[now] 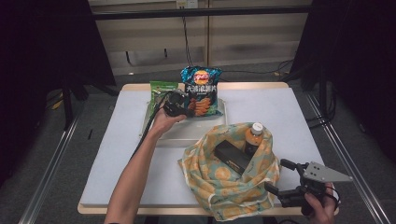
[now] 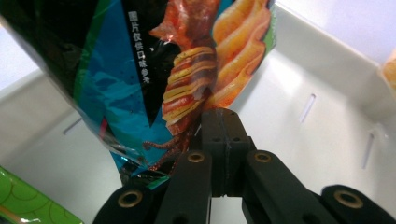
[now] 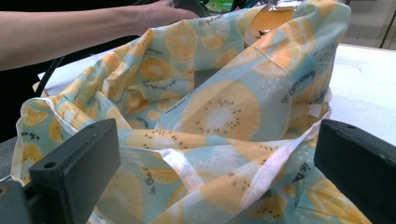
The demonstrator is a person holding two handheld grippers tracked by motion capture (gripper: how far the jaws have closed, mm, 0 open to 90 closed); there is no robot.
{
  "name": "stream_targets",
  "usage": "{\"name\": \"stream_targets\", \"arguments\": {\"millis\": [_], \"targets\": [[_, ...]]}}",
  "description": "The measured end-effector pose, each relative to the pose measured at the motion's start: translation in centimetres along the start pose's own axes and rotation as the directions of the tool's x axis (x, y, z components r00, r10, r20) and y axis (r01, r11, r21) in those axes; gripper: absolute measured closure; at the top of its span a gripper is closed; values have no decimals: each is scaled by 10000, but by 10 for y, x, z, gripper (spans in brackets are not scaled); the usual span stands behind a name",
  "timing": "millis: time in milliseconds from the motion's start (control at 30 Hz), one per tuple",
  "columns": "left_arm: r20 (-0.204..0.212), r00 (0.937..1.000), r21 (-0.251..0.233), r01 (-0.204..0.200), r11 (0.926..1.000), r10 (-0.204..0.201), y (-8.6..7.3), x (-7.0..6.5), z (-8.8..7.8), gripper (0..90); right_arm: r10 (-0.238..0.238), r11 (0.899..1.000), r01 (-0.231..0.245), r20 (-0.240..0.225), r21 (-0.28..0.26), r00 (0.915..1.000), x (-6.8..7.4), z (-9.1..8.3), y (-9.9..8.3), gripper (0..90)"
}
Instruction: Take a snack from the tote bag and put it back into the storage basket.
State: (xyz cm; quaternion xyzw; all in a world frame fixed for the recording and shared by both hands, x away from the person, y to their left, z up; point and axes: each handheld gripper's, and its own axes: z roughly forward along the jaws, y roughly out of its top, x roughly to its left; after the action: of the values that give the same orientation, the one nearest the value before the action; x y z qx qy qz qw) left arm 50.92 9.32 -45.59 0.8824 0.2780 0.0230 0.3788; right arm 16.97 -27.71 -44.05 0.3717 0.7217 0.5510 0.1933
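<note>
Two items, we judge, sit packed in the fruit-print cloth bag: our left tongs grasp the glossy blue chip packet over the white tray near the desk's far edge, right tongs released.

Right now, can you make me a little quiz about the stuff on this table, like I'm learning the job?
1. True or false: the left gripper is shut on the blue chip bag.
2. Which things sit inside the fruit-print cloth bag?
A. a bottle and a black box
B. two green chip bags
C. a cup and a spoon
3. Fill in: the blue chip bag stands in a white ____.

Key
1. True: its jaws are closed at the bag's lower edge.
2. A: the orange drink bottle and the black box.
3. tray. A green packet stands there too. The right gripper is open beside the cloth bag.
</note>
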Motion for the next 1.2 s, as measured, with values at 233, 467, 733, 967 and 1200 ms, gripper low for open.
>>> {"name": "stream_targets", "arguments": {"millis": [233,467,733,967,1200], "targets": [[169,9999,-150,31,9999,-29,7,-6,7,884,27,10000,-27,24,-9,10000,0,0,0,0],[237,9997,-78,41,10000,-39,7,-7,9,853,6,10000,-6,7,-1,10000,0,-1,0,0],[611,9981,-935,-28,9956,86,4,-16,-7,792,40,10000,-40,-8,13,10000,1,1,0,0],[926,9951,-1617,-188,9867,342,0,-30,-30,790,34,10000,-35,130,77,9999,0,1,0,6],[1318,9898,-2318,-228,9725,546,-10,-49,-54,751,148,9999,-148,140,7,9998,2,2,2,28]]}}
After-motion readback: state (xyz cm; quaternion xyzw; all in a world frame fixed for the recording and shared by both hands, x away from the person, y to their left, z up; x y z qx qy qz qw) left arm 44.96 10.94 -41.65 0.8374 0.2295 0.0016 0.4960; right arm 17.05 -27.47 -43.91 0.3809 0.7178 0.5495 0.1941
